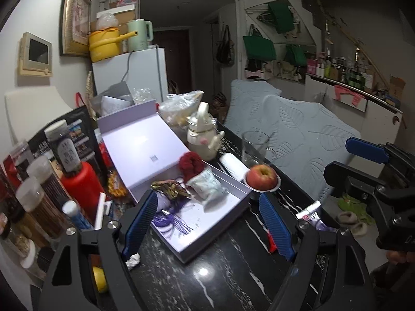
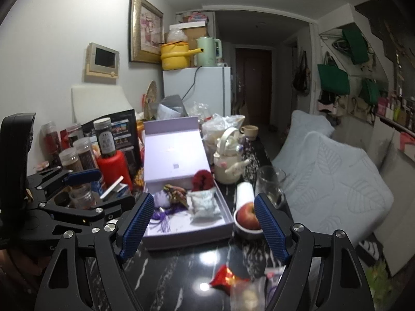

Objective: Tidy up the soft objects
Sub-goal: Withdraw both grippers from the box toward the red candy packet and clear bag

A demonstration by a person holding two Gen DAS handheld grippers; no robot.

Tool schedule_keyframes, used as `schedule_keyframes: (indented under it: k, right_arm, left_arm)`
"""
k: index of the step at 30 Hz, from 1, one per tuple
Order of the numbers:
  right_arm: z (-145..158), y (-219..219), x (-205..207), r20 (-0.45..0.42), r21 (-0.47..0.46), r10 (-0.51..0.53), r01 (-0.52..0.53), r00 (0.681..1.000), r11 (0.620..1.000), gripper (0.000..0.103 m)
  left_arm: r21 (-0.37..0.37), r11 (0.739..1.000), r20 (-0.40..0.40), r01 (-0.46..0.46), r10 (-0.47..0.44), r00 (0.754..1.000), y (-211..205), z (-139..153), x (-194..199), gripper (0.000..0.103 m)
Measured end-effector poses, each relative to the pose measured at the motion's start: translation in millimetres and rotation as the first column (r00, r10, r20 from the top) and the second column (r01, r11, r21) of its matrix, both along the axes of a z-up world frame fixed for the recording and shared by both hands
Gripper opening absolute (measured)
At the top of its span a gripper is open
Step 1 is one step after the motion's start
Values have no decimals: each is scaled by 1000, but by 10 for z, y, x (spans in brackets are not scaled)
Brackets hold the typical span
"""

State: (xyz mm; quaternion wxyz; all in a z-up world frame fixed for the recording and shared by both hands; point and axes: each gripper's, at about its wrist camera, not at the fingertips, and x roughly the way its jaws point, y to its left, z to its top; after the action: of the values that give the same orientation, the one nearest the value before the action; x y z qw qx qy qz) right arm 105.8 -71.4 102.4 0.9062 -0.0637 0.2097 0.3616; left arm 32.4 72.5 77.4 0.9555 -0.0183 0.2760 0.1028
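An open lavender gift box lies on the black marble table. In it are a red knitted piece, a pale sachet pillow, a gold and brown pouch and a purple tassel. My left gripper is open and empty just before the box's near end; it also shows at the left of the right wrist view. My right gripper is open and empty, further back; it shows at the right of the left wrist view.
An apple on a small dish, a white roll and a glass stand right of the box. A cream teapot is behind. Jars and a red bottle crowd the left. Snack wrappers lie near me.
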Motion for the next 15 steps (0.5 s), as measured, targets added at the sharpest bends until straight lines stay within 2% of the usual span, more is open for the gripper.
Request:
schedule_keyframes:
  k: [5,10,15]
  right_arm:
    - [-221,-176,-107,-24,0,-29,29,999,1000,82]
    - [-442,-316,-211,-2,-36,-92,92,996,995,82]
    - [-655,-500,-260,-48,-34,-114,113,992,993,82]
  left_arm:
    - [-17,999,-20,28,-29,999,-108,-211,-50,81]
    - [-44,998,-53,49,-51,997,-198,-435,-52,81]
    - [-97,992,-104,78,-88,991,-281,-670,-27,81]
